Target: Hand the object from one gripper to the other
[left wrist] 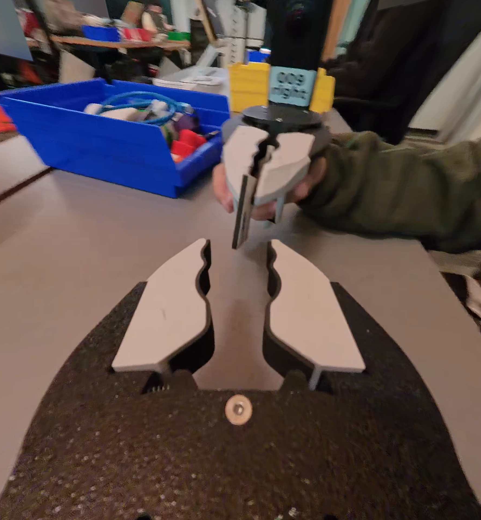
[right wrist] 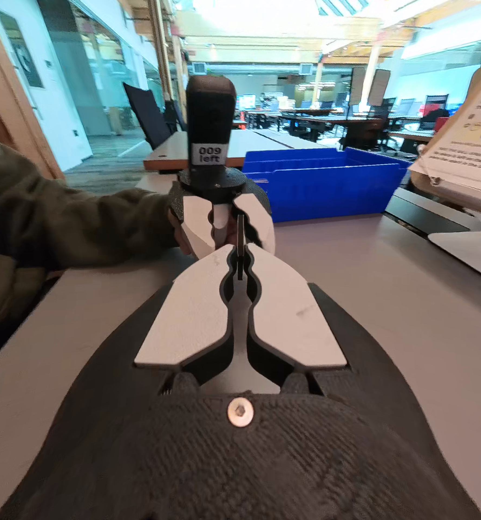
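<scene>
Card (left wrist: 241,216) pinched in right tongs (right wrist: 238,247) — left tongs (left wrist: 238,244) spread.

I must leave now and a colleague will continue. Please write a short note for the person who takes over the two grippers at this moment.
Right gripper: shut on the thin dark card, held edge-on above the grey table.
Left gripper: open, fingers facing the right one; the card's free end is at its fingertips, not yet gripped.
Done: card picked up and presented.
Left: slide the card between the left fingers, close them, then open the right. Blue bin stands behind.
</scene>
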`<state>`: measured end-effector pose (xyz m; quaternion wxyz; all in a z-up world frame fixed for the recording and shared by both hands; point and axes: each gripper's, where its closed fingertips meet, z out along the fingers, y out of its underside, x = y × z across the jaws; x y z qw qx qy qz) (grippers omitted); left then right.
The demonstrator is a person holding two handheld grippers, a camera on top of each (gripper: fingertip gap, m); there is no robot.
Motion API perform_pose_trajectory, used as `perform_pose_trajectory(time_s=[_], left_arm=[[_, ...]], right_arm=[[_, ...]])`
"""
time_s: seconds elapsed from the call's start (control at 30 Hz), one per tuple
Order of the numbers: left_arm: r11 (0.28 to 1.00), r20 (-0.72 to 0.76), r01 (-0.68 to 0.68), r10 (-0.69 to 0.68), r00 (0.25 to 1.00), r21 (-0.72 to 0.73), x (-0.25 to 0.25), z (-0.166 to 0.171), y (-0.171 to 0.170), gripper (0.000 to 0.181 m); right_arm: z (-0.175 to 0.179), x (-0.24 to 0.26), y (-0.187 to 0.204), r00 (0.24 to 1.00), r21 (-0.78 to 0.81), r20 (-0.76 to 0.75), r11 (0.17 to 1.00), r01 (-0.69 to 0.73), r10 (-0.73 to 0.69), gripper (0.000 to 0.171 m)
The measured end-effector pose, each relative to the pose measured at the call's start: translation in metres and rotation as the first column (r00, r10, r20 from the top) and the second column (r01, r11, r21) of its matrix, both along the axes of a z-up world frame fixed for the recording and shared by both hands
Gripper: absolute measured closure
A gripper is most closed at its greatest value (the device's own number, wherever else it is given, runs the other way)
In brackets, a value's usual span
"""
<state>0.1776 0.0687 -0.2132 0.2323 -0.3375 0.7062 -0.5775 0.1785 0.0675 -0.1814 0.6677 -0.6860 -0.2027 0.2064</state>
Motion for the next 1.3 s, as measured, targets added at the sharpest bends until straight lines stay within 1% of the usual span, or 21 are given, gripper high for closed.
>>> perform_pose_trajectory(time_s=[0.07, 0.17, 0.23, 0.3, 0.4, 0.43, 0.47, 0.5, 0.57, 0.6, 0.63, 0.67, 0.73, 0.8, 0.87, 0.93, 1.0, 1.07, 1.13, 1.2, 1.3], left_arm=[[0.997, -0.011, 0.066, -0.066, 0.998, 0.041, -0.008, -0.005, -0.005, 0.155], [0.994, 0.021, 0.056, -0.058, 0.998, 0.089, -0.007, -0.006, -0.006, 0.169], [0.996, 0.012, 0.061, -0.062, 0.998, 0.069, -0.007, -0.006, -0.006, 0.166], [0.999, 0.013, 0.028, -0.028, 1.0, 0.041, -0.003, -0.003, -0.004, 0.15], [0.999, 0.012, 0.044, -0.044, 0.999, 0.02, -0.004, -0.002, -0.008, 0.157], [0.999, 0.014, 0.044, -0.045, 0.999, 0.025, -0.004, -0.003, -0.009, 0.161], [0.998, 0.015, 0.046, -0.046, 0.999, 0.039, -0.003, -0.004, -0.009, 0.174], [0.998, 0.017, 0.032, -0.033, 0.999, 0.06, -0.002, -0.006, -0.008, 0.176], [0.994, 0.039, -0.024, 0.02, 0.999, 0.108, 0.004, -0.008, -0.002, 0.178], [0.987, 0.063, -0.078, 0.07, 0.996, 0.143, 0.008, -0.008, 0.003, 0.178], [0.97, 0.103, -0.153, 0.135, 0.985, 0.191, 0.014, -0.007, 0.011, 0.178], [0.938, 0.154, -0.238, 0.204, 0.967, 0.252, 0.019, -0.006, 0.021, 0.178], [0.837, 0.264, -0.379, 0.291, 0.919, 0.396, 0.025, -0.004, 0.035, 0.178], [0.698, 0.366, -0.472, 0.31, 0.877, 0.538, 0.029, -0.004, 0.044, 0.178], [0.567, 0.434, -0.519, 0.29, 0.853, 0.64, 0.031, -0.006, 0.048, 0.178], [0.499, 0.455, -0.532, 0.277, 0.846, 0.684, 0.032, -0.008, 0.048, 0.178], [0.481, 0.465, -0.554, 0.302, 0.832, 0.68, 0.033, -0.007, 0.05, 0.178], [0.481, 0.473, -0.58, 0.337, 0.814, 0.657, 0.033, -0.002, 0.054, 0.178], [0.485, 0.473, -0.599, 0.368, 0.801, 0.637, 0.032, 0.0, 0.059, 0.178], [0.496, 0.466, -0.601, 0.379, 0.8, 0.627, 0.033, 0.0, 0.06, 0.178], [0.482, 0.473, -0.602, 0.373, 0.798, 0.637, 0.033, 0.0, 0.058, 0.178]], right_arm=[[0.003, -0.001, -0.002, 0.999, 0.001, -0.046, 1.0, -0.027, 0.027, 0.168], [0.002, -0.004, -0.003, 0.996, -0.008, -0.067, 0.999, -0.054, 0.053, 0.168], [0.001, -0.003, -0.003, 0.996, -0.017, -0.068, 0.998, -0.052, 0.051, 0.168], [0.001, -0.002, -0.002, 0.997, -0.015, -0.058, 0.999, -0.043, 0.042, 0.168], [0.0, -0.005, -0.002, 0.997, -0.018, -0.061, 0.999, -0.051, 0.049, 0.168], [-0.001, -0.007, -0.002, 0.996, -0.024, -0.064, 0.998, -0.063, 0.061, 0.168], [-0.003, -0.008, -0.002, 0.996, -0.031, -0.063, 0.997, -0.066, 0.064, 0.168], [-0.004, -0.008, 0.0, 0.997, -0.039, -0.059, 0.998, -0.058, 0.056, 0.168], [-0.008, 0.0, 0.006, 0.997, -0.066, -0.075, 0.998, 0.004, -0.009, 0.163], [-0.009, 0.006, 0.01, 0.993, -0.082, -0.1, 0.995, 0.053, -0.062, 0.154], [-0.01, 0.015, 0.014, 0.983, -0.103, -0.136, 0.989, 0.109, -0.122, 0.141], [-0.012, 0.022, 0.018, 0.969, -0.13, -0.179, 0.98, 0.149, -0.171, 0.133], [-0.013, 0.032, 0.025, 0.931, -0.169, -0.272, 0.965, 0.201, -0.242, 0.116], [-0.012, 0.032, 0.027, 0.908, -0.17, -0.336, 0.965, 0.201, -0.249, 0.114], [-0.011, 0.028, 0.03, 0.898, -0.167, -0.364, 0.966, 0.197, -0.246, 0.11], [-0.01, 0.023, 0.032, 0.894, -0.168, -0.374, 0.966, 0.196, -0.246, 0.111], [-0.01, 0.02, 0.033, 0.895, -0.16, -0.37, 0.966, 0.203, -0.249, 0.117], [-0.011, 0.023, 0.034, 0.889, -0.161, -0.353, 0.955, 0.25, -0.292, 0.129], [-0.009, 0.027, 0.034, 0.887, -0.141, -0.338, 0.949, 0.283, -0.315, 0.132], [-0.008, 0.03, 0.034, 0.883, -0.133, -0.332, 0.943, 0.305, -0.333, 0.129], [-0.008, 0.032, 0.035, 0.878, -0.124, -0.33, 0.938, 0.325, -0.348, 0.123]])
